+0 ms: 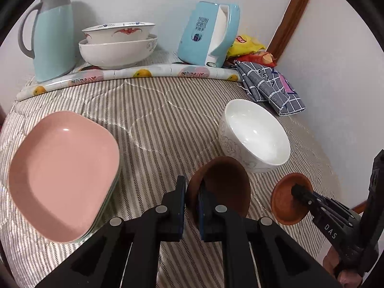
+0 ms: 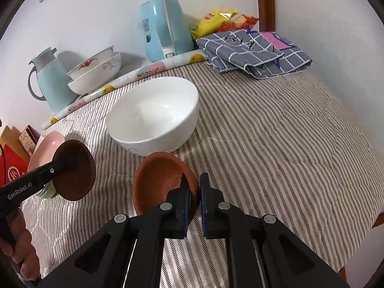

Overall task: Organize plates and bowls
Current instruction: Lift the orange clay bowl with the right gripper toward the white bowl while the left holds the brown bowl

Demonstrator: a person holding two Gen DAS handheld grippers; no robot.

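Terracotta-brown and shallow, a small saucer (image 1: 223,187) is pinched by its rim between the closed jaws of the left gripper (image 1: 192,192), tilted up on edge and clear of the striped cloth (image 1: 156,124). The right gripper (image 2: 194,192) is clamped the same way on the rim of a second brown saucer (image 2: 160,180), also held off the cloth (each camera catches the other gripper and its saucer off to one side). Just beyond both saucers stands a white bowl (image 2: 153,117) with a faint grey floral pattern on its outer wall, empty and upright. Off to the left lies a pink plate (image 1: 62,172) on top of a short stack of pale plates. Farther back, on a fruit-print mat (image 1: 134,74), sit two nested white bowls (image 1: 117,45) between a pale blue thermos jug (image 1: 52,36) and a light blue kettle (image 1: 206,33). A folded grey checked cloth (image 2: 256,52) and snack packets (image 2: 216,20) lie near the wall corner.
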